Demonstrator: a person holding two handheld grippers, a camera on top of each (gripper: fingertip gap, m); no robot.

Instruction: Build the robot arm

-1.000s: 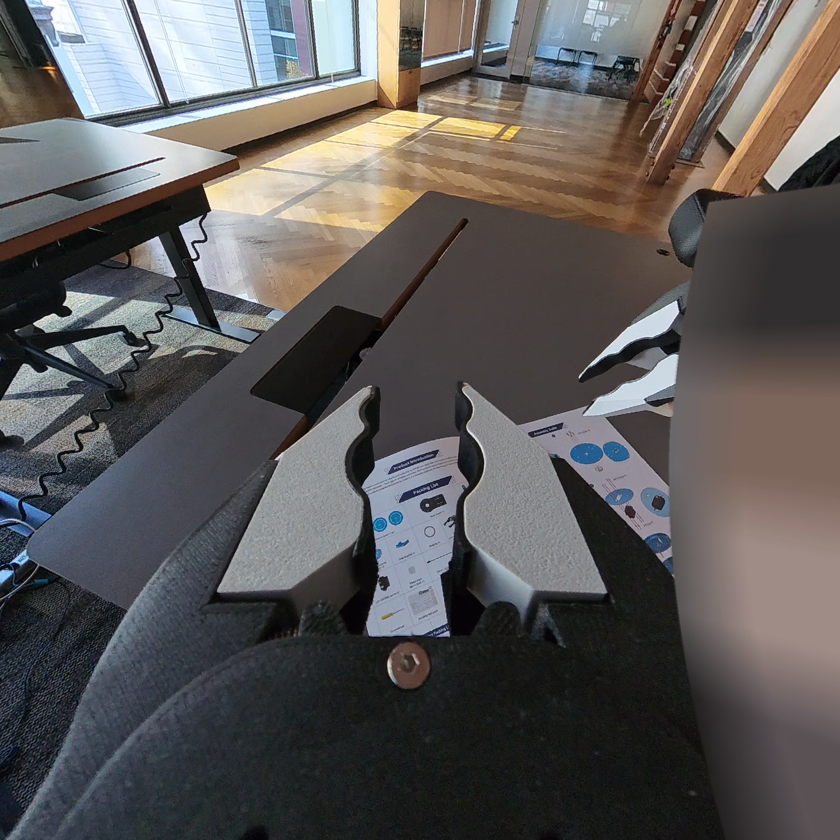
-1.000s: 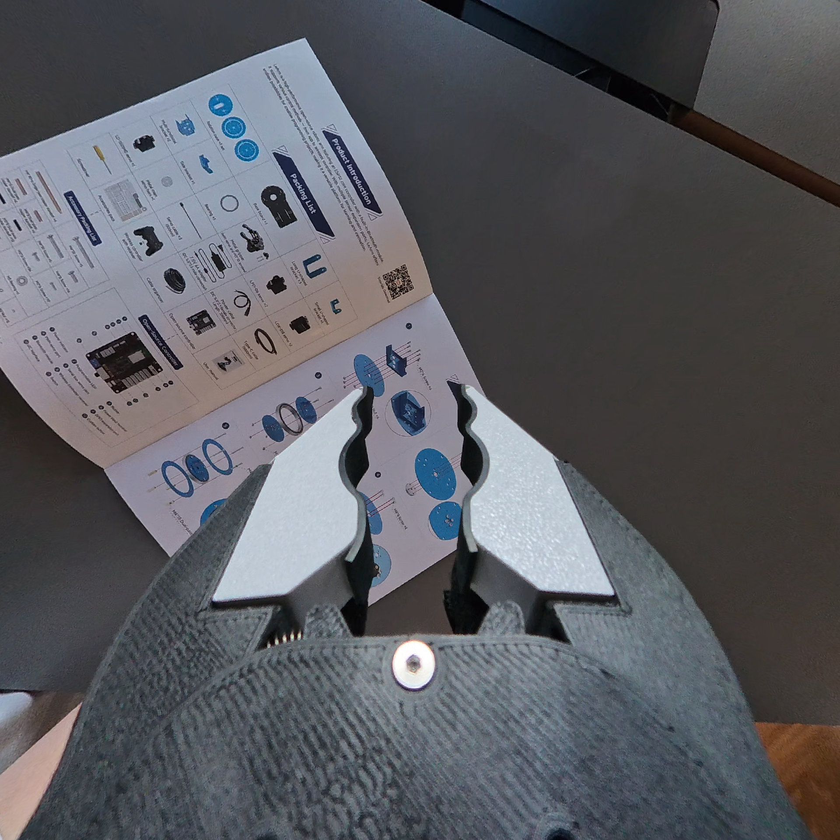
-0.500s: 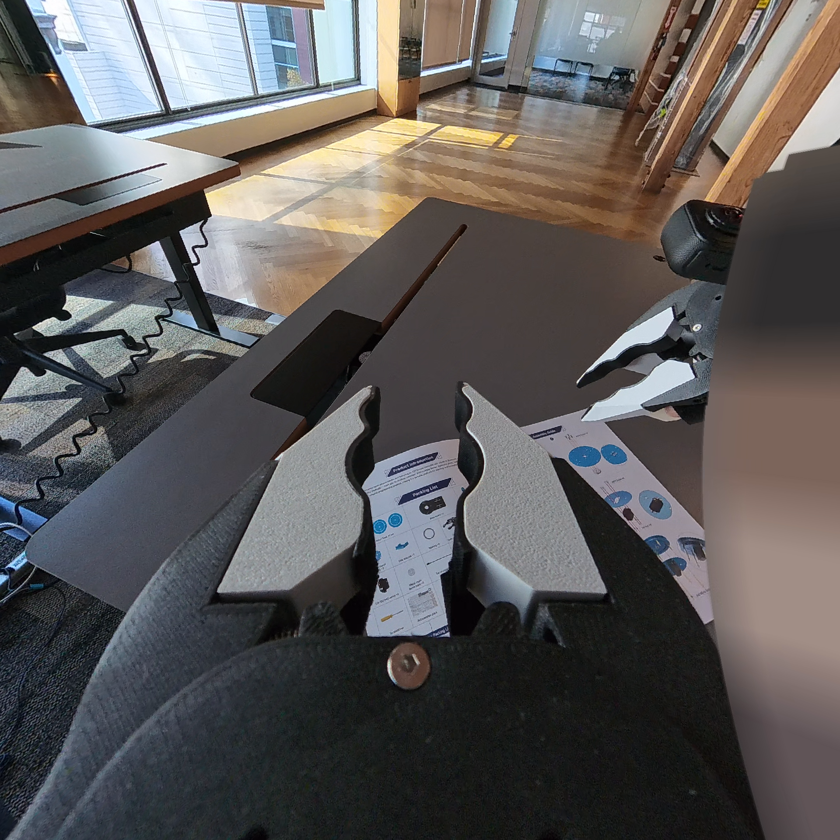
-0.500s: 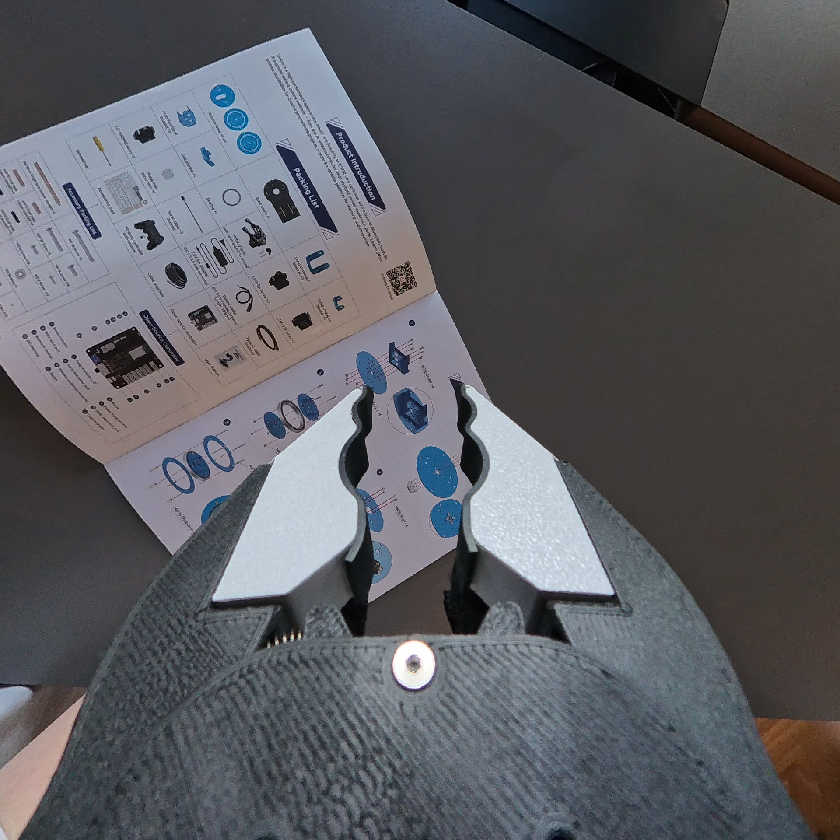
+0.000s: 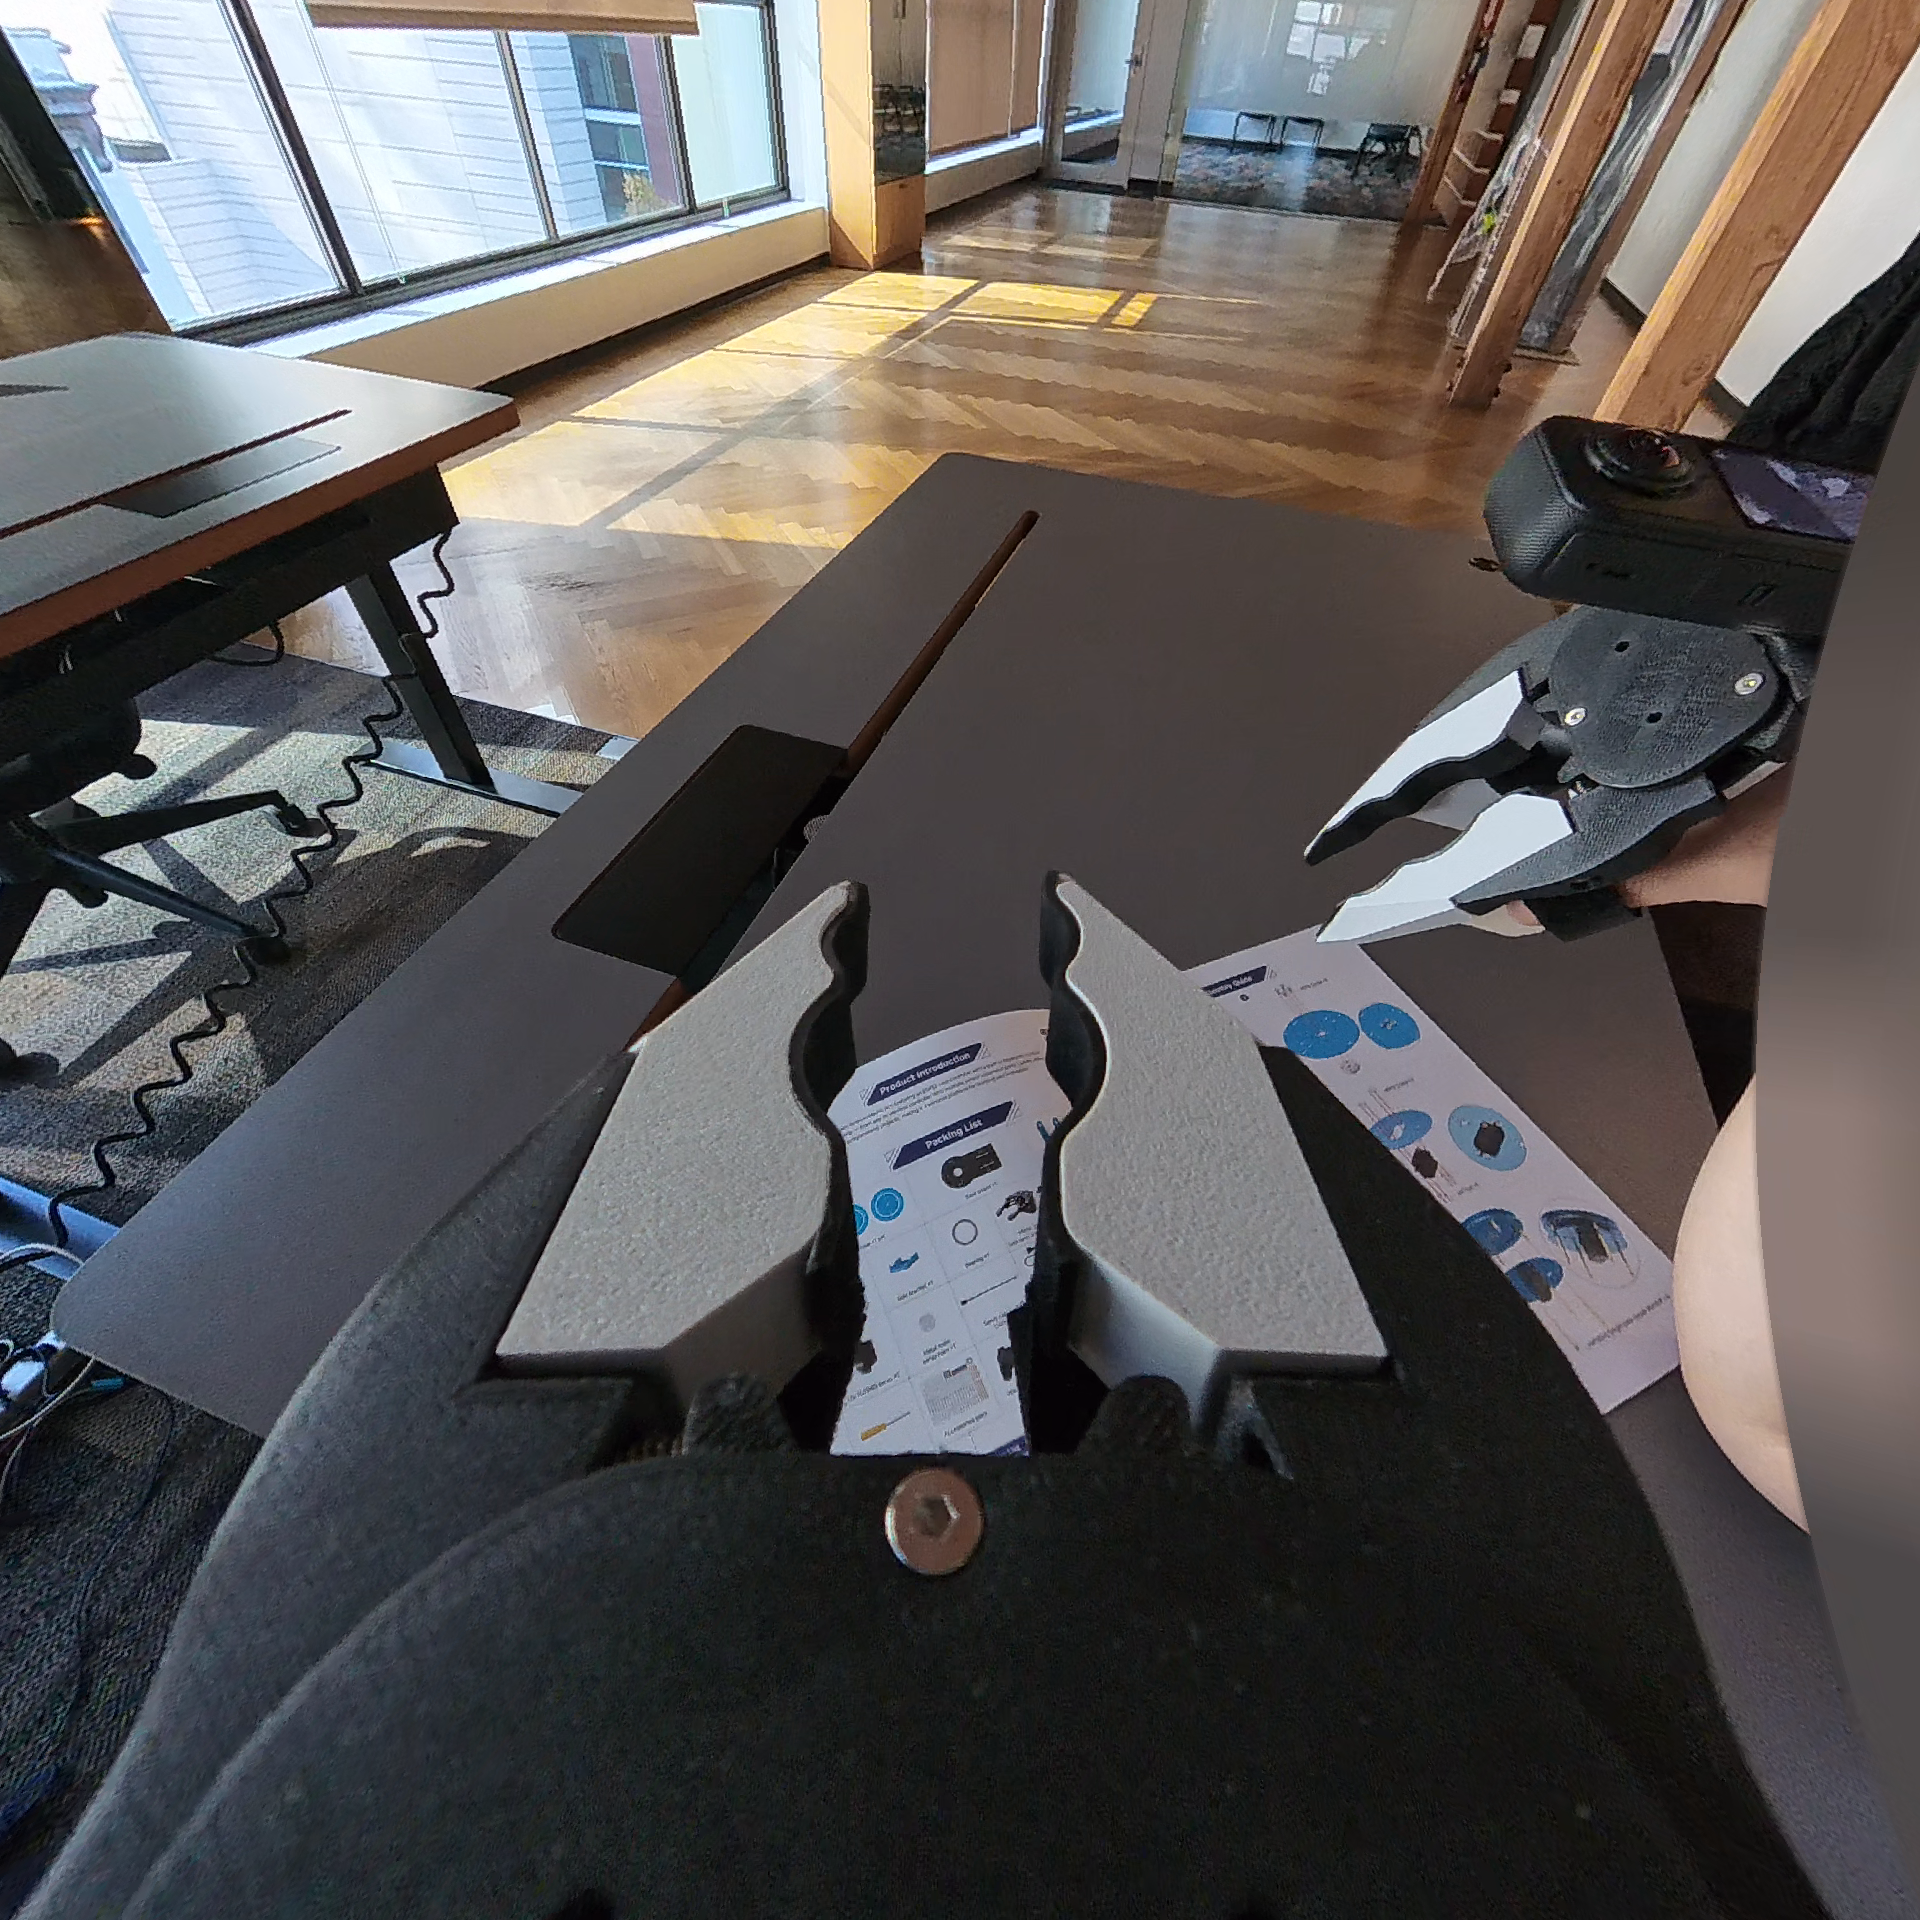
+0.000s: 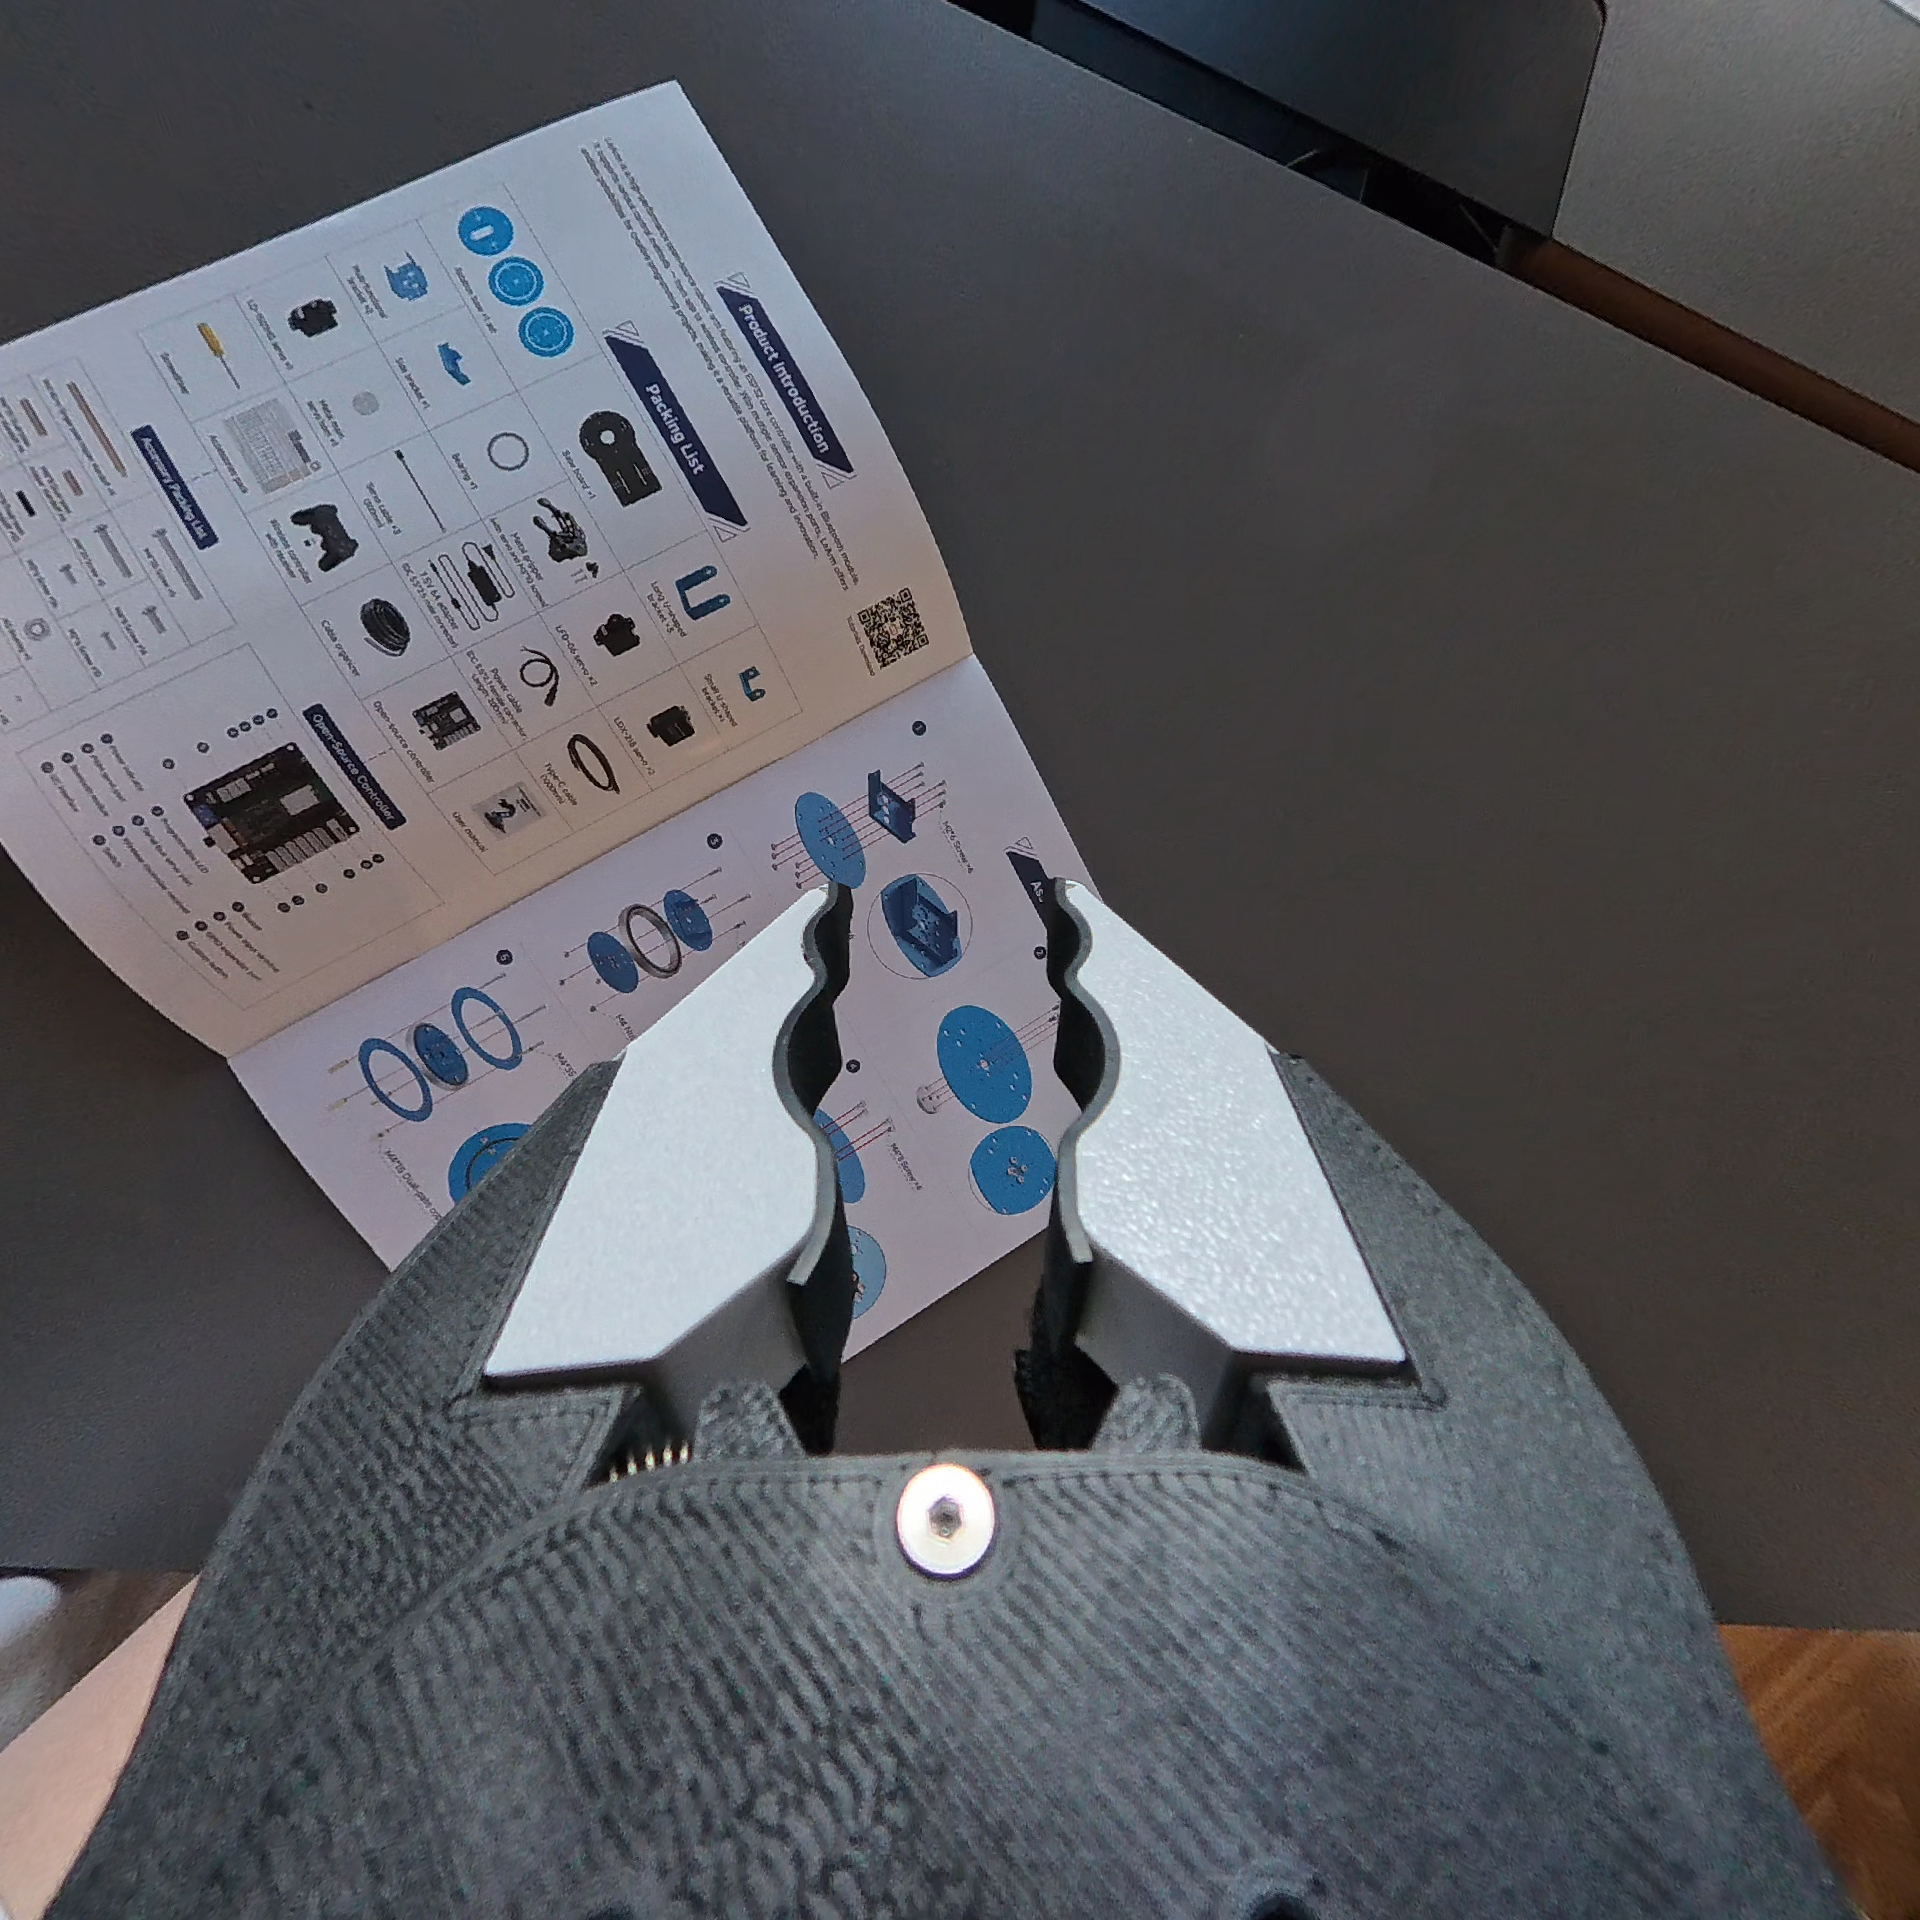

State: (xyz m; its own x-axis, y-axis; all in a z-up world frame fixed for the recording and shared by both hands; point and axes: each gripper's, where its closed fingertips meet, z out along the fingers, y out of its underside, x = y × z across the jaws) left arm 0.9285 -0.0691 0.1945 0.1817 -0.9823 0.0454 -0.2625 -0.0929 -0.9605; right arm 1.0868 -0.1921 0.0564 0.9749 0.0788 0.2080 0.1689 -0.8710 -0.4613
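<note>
2 tools, both with fingers apart and empty: left tool hovers over the near edge of an unfolded printed leaflet lying flat mid-counter, right tool above its lower panel. Thin flat paper likely wants an edge pinch, low approach. Dark matte counter; herringbone wood floor, big windows, second desk left.

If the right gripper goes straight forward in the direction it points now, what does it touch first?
Most likely the open instruction leaflet lying on the dark table. The right gripper, its jaws open and empty, points down at the leaflet's nearer page. How far above it hangs is unclear.
</note>
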